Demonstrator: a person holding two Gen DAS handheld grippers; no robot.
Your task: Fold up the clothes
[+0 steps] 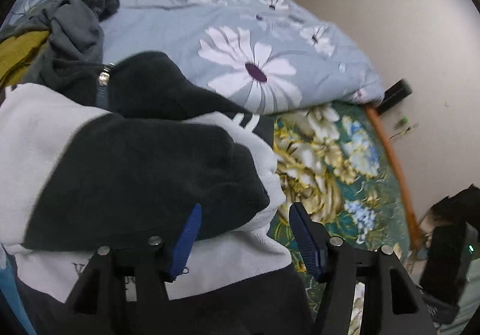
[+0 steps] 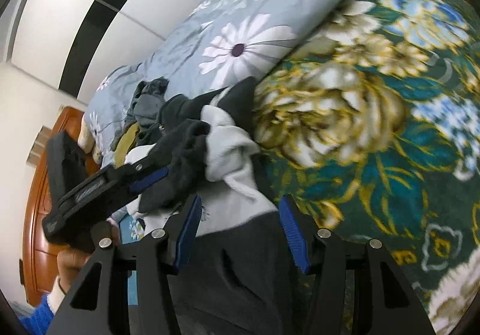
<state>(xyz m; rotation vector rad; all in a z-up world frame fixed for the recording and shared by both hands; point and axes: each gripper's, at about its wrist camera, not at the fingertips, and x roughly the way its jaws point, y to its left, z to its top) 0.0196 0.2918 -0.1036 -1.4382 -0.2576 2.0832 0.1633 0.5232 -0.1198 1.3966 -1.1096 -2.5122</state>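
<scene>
Both tongs (image 1: 243, 233) (image 2: 238, 225) are standing released over the black-and-white fleece garment (image 1: 135, 161).
Garment is lying beside the blue floral quilt (image 1: 240, 64) on the bed.

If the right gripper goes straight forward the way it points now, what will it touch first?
Most likely the black and white fleece garment. The right gripper is open, with that garment's fabric already lying between its fingers. Beyond it lies the pale blue daisy quilt. Depth is hard to judge.

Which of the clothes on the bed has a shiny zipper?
The black and white fleece jacket nearest the left gripper. A silver zipper pull shows at its collar. The grey garment behind shows none.
</scene>
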